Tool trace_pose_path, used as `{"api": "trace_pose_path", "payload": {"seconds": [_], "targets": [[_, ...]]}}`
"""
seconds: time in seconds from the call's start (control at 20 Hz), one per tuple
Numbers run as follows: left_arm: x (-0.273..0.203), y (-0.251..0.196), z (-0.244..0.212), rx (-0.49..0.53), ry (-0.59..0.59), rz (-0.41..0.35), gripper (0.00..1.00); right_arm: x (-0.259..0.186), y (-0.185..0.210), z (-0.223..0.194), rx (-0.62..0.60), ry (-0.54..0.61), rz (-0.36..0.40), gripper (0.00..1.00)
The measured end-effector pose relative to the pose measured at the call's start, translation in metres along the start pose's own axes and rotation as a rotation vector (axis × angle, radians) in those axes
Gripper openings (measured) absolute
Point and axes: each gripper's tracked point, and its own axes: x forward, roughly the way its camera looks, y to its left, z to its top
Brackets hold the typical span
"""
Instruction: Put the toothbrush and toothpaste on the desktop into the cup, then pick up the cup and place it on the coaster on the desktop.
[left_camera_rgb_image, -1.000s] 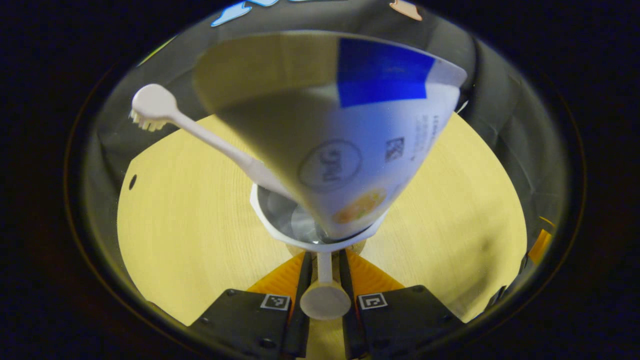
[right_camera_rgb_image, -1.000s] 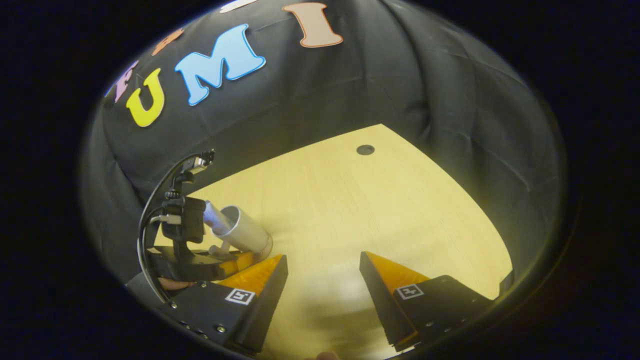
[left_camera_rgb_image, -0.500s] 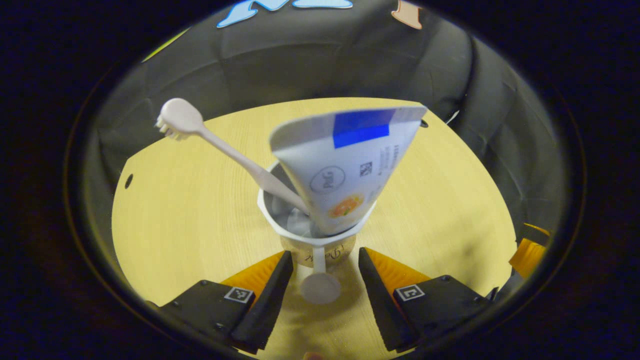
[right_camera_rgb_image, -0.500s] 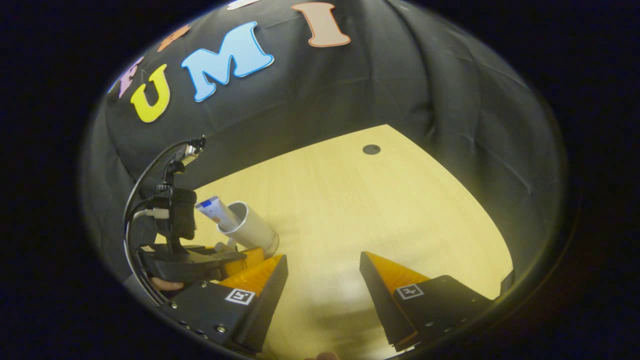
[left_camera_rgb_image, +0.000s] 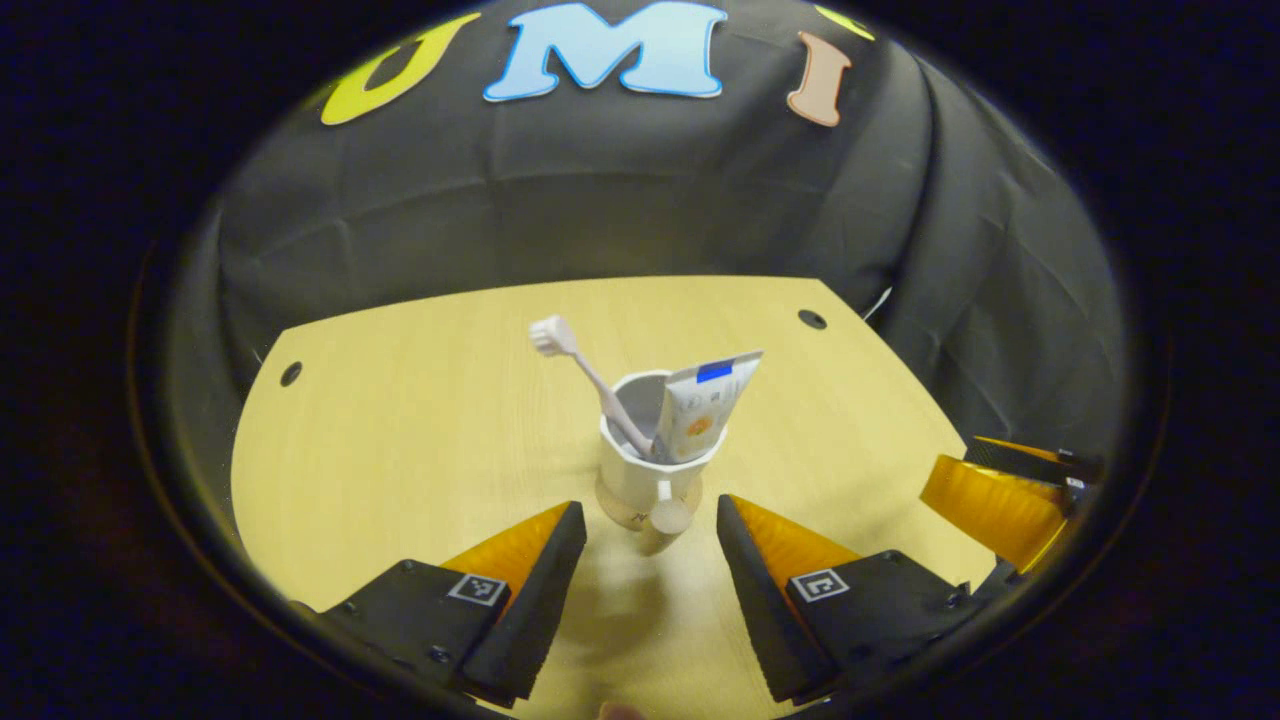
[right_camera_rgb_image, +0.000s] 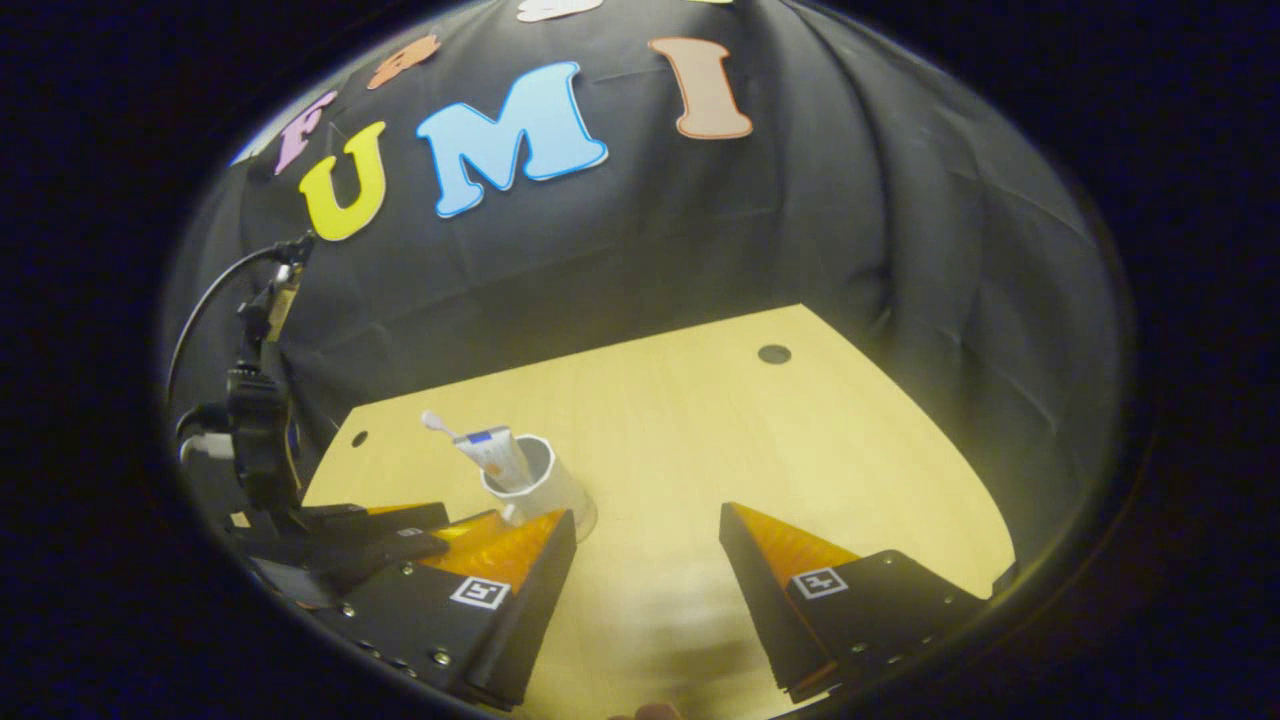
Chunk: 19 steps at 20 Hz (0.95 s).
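A white cup (left_camera_rgb_image: 645, 470) stands upright on a round coaster (left_camera_rgb_image: 612, 508) on the wooden desktop (left_camera_rgb_image: 400, 430). Its handle (left_camera_rgb_image: 670, 515) points toward my left gripper. The toothbrush (left_camera_rgb_image: 585, 375) leans out of the cup to the left, head up, and the toothpaste tube (left_camera_rgb_image: 700, 405) stands in it on the right. My left gripper (left_camera_rgb_image: 648, 507) is open, its fingertips just short of the cup and either side of the handle, touching nothing. In the right gripper view the cup (right_camera_rgb_image: 535, 485) stands to the left, and my right gripper (right_camera_rgb_image: 647, 515) is open over bare desktop.
The desktop (right_camera_rgb_image: 750, 440) has small dark holes (left_camera_rgb_image: 812, 319) near its back corners and ends at the black cloth wall. The right gripper's finger (left_camera_rgb_image: 995, 495) shows at the right edge of the left gripper view. The left gripper (right_camera_rgb_image: 350, 525) with its cable shows at the left.
My left gripper opened off the cup's handle and drew back, leaving the cup standing on the coaster. The right gripper stayed open and shifted only slightly.
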Motion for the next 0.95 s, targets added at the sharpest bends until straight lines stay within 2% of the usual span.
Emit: {"api": "trace_pose_path", "payload": {"seconds": [0.3, 0.45, 0.7, 0.95], "targets": [[-0.071, 0.017, 0.035, 0.013, -0.216, 0.032, 0.88, -0.032, 0.034, 0.043, -0.064, -0.180, 0.025, 0.87], [-0.107, 0.020, 0.053, 0.006, -0.328, 0.039, 0.87, -0.050, 0.049, 0.054, -0.093, -0.236, 0.041, 0.90], [-0.170, 0.022, 0.089, -0.005, -0.527, 0.052, 0.87, -0.078, 0.066, 0.075, -0.169, -0.344, 0.048, 0.90], [-0.212, 0.026, 0.111, -0.027, -0.718, 0.077, 0.87, -0.102, 0.072, 0.094, -0.271, -0.466, 0.044, 0.90]]}}
